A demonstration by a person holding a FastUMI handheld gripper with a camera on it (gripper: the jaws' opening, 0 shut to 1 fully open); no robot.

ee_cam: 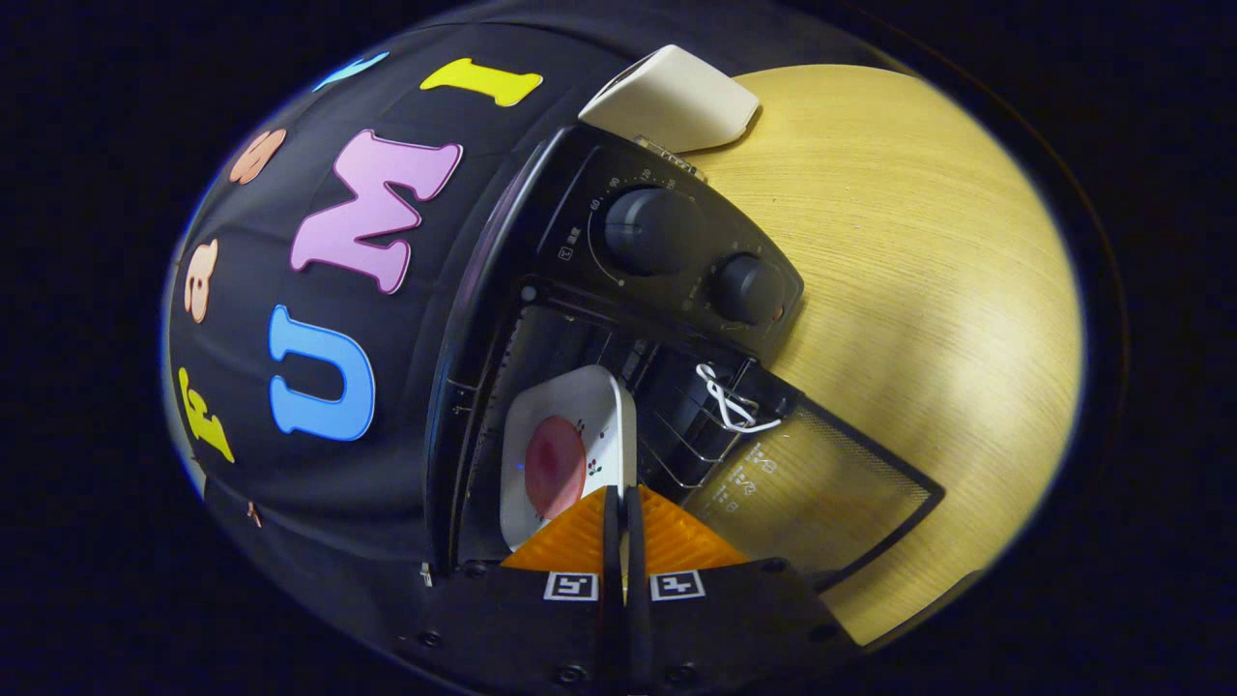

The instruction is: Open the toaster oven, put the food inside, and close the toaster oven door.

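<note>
**What we cannot make out**

We see the tool (623, 512) covering the near edge of the plate (565, 425), so its grip on the rim stays uncertain. The toaster oven (618, 319) dial markings are too small to read, and its deep interior is dark.

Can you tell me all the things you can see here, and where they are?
toaster oven: one, black, on the table, rolled sideways in this view
oven door: one, glass, open
knobs: two, black, on the oven's panel
plate: one, white, square, edge gripped by the fingers, going into the oven
food: one, pink, round, on the plate
rack: one, wire, inside the oven
white object: one, beyond the oven
table: one, light wood
gripper: one, orange fingers closed on the plate's edge
</note>
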